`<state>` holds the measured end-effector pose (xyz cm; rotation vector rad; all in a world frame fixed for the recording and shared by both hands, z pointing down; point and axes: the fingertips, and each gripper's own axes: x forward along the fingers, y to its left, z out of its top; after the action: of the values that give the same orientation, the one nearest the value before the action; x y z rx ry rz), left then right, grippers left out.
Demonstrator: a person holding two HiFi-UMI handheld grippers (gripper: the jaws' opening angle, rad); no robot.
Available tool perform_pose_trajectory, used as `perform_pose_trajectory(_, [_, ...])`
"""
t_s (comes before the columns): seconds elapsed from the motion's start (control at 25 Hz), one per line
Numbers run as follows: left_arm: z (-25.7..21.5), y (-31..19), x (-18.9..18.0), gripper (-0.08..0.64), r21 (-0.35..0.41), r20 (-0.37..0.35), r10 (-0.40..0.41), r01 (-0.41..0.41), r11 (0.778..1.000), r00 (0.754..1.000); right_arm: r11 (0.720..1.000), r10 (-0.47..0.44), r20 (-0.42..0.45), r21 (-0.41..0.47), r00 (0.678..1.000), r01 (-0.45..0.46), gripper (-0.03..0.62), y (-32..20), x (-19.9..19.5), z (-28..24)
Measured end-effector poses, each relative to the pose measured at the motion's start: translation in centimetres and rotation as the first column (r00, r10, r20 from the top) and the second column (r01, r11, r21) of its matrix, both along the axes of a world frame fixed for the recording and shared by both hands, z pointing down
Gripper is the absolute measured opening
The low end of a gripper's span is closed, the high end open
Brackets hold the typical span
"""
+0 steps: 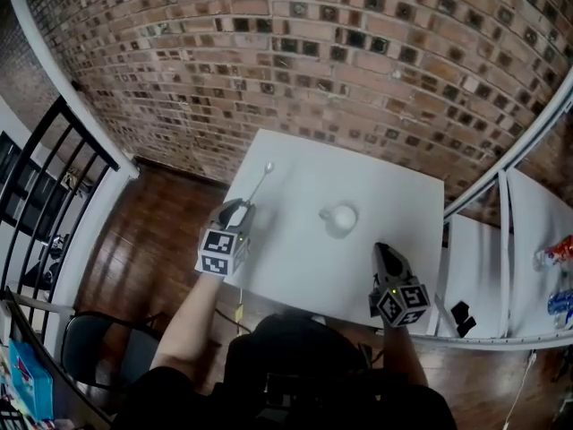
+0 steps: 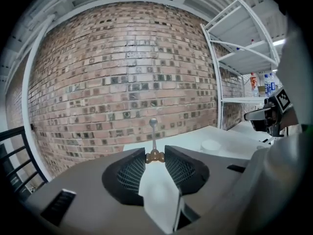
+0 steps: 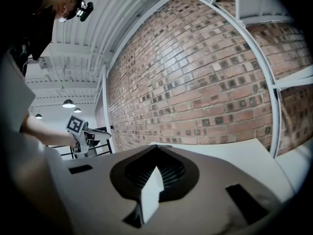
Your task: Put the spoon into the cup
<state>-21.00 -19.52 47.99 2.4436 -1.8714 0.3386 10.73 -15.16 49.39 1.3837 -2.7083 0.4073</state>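
A slim metal spoon [image 1: 260,184] with a brown handle end is clamped by that end in my left gripper [image 1: 243,208], above the white table's [image 1: 295,267] left edge. In the left gripper view the spoon [image 2: 153,133] points straight ahead from the jaws of the left gripper [image 2: 154,154], bowl up. A white cup [image 1: 340,218] stands upright mid-table, to the right of the spoon; in the left gripper view the cup [image 2: 211,144] lies ahead and right. My right gripper [image 1: 381,251] hovers near the table's front right corner, its jaws [image 3: 156,149] together and empty.
A brick wall [image 1: 358,61] rises behind the table. White shelving [image 1: 501,267] stands to the right, with bottles [image 1: 557,251] and a small black object [image 1: 463,317] on it. A black railing [image 1: 54,168] and a dark chair [image 1: 89,348] are at the left.
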Motion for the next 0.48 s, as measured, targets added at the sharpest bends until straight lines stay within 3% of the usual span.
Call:
perform_pose_trajectory(0.28, [-0.8,0.3,3.8,0.118,0.018,-0.027,0.124,-0.124,0.992,0.992,1.000,0.023,0.008,0.009,1.000,-0.023,0.005,0.2,0.6,-0.3])
perform_pose_trajectory(0.48, [0.1,0.0,7.8,0.118,-0.004,-0.023,0.226,-0.226,0.974,0.974,0.998,0.069,0.007,0.004,0.998,-0.069,0.005,0.6,2.3,-0.2])
